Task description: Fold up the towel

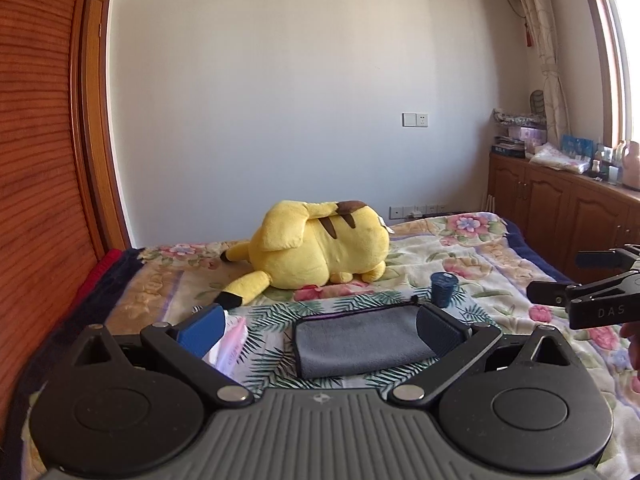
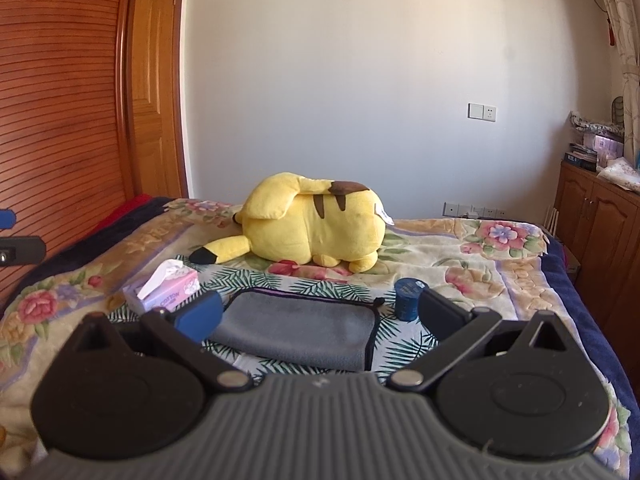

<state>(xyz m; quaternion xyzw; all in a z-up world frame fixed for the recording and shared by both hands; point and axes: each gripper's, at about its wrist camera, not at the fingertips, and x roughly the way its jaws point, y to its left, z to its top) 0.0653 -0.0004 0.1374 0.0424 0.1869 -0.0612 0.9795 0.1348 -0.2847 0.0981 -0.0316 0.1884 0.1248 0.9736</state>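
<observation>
A grey towel (image 1: pixel 360 340) with dark trim lies folded flat on the flowered bedspread; it also shows in the right wrist view (image 2: pixel 296 328). My left gripper (image 1: pixel 320 330) is open and empty, held just short of the towel with its fingers spread wider than it. My right gripper (image 2: pixel 320 320) is open and empty, also just in front of the towel. The right gripper also shows at the right edge of the left wrist view (image 1: pixel 556 276). Neither gripper touches the towel.
A yellow plush toy (image 1: pixel 320 248) lies behind the towel. A small dark blue cup (image 2: pixel 407 299) stands right of the towel. A pink tissue box (image 2: pixel 164 290) sits to its left. Wooden cabinets (image 1: pixel 560 216) stand right of the bed, a wooden wardrobe (image 2: pixel 60 120) on the left.
</observation>
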